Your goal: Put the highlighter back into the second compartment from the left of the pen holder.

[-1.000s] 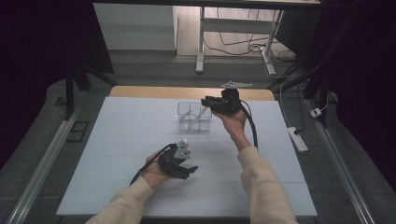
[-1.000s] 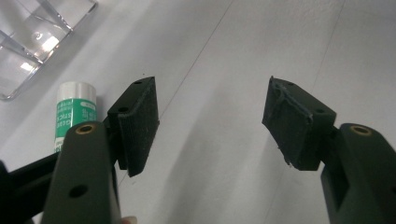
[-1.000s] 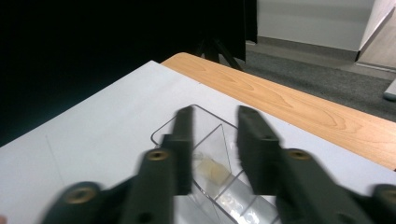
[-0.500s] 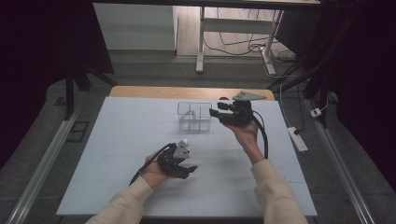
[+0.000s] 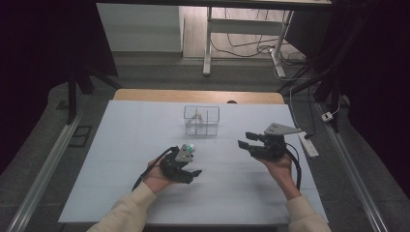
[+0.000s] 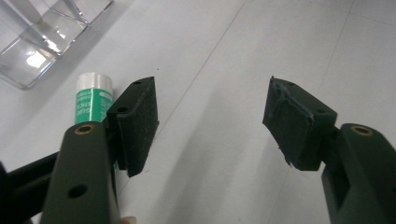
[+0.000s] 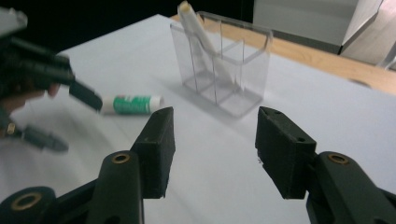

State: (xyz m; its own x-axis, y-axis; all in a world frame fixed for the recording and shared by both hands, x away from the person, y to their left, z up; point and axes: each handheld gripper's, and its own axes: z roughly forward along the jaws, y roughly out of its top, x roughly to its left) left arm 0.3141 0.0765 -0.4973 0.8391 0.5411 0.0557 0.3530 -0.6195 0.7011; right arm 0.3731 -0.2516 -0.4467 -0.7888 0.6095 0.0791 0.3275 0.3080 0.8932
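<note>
On the white table (image 5: 121, 164) we hold both grippers open and empty: left gripper (image 5: 190, 173) beside the glue stick (image 5: 189, 147), right gripper (image 5: 244, 142), whose jaws have just been opening, near the clear box (image 5: 201, 120).

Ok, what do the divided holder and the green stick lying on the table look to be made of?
The holder looks like clear hard plastic, possibly acrylic: you see straight through its walls and dividers, and the edges catch glossy highlights. The green stick seems to be a plastic tube with a printed green-and-white label and a pale, slightly shiny cap end; whether that end is metal or plastic cannot be told.
</note>
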